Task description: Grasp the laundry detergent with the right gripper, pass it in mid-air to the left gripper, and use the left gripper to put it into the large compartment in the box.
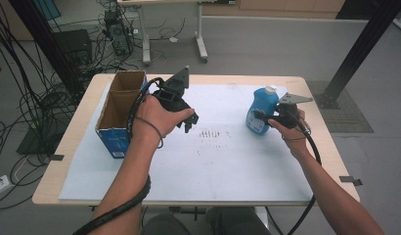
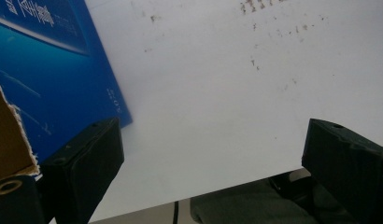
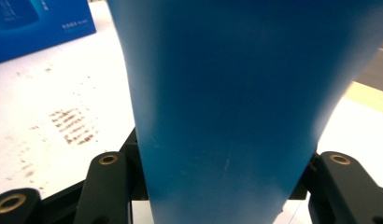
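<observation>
- The blue bottle [image 3: 227,107] looked like smooth, slightly shiny plastic, with a white cap.
- The box [image 1: 121,110] was brown cardboard inside and glossy blue outside, with a rough torn edge.
- The white sheet [image 1: 213,166] looked matt and speckled.
- The table [image 1: 66,147] looked like pale wood.

Open white mat [image 1: 203,161] is stretching wide across the table's middle; the cardboard box [image 1: 121,110] is blocking the left edge, the blue bottle [image 1: 262,110] crowding the right.

Worktop [image 1: 66,161] carries a white sheet [image 1: 213,166] with brown smudges [image 1: 211,133] mid-sheet. Open blue box [image 1: 121,110] on its left edge, cardboard inside, two compartments. Behind: another desk [image 1: 154,29], PC tower [image 1: 115,34], cables on floor [image 1: 22,98].
</observation>
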A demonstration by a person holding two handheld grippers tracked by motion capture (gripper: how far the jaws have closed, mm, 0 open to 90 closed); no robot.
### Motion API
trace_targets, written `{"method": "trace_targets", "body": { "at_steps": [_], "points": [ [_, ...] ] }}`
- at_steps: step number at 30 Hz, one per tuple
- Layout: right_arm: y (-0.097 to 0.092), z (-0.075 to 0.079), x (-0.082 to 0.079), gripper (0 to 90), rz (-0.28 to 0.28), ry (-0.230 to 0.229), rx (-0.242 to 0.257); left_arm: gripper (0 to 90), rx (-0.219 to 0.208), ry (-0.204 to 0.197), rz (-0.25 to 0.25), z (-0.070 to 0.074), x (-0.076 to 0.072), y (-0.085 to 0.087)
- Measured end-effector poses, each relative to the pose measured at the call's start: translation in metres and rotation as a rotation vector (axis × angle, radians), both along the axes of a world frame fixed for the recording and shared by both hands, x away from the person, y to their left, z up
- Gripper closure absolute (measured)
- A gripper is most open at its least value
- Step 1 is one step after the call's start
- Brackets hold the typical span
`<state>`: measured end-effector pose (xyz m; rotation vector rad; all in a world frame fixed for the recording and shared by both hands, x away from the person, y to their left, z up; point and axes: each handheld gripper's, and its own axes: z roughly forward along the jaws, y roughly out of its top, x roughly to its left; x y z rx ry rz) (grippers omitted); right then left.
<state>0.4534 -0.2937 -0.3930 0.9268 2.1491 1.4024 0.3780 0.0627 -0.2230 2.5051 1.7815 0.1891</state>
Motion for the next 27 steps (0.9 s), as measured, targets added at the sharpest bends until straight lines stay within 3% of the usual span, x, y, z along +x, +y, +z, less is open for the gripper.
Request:
{"method": "trace_targets", "body": {
  "at_steps": [7, 9, 11, 22, 27],
  "points": [
    [0.005, 0.022, 0.000, 44.2, 0.056, 0.021, -0.021, 6.1, -0.004, -0.021, -0.040, 0.024, 0.002, 0.004],
    [0.011, 0.033, 0.000, 44.2, 0.098, 0.026, -0.040, 6.4, 0.001, -0.041, -0.074, 0.031, 0.003, 0.004],
    [0.012, 0.036, 0.000, 44.2, 0.104, 0.029, -0.043, 6.2, -0.004, -0.053, -0.093, 0.038, 0.004, 0.004],
    [0.041, 0.065, 0.007, 44.3, 0.243, 0.058, -0.043, 6.3, -0.011, -0.093, -0.221, 0.062, 0.007, 0.006],
    [0.064, 0.081, 0.007, 44.3, 0.331, 0.065, -0.058, 6.2, -0.002, -0.106, -0.289, 0.078, 0.007, 0.006]
  ]
}}
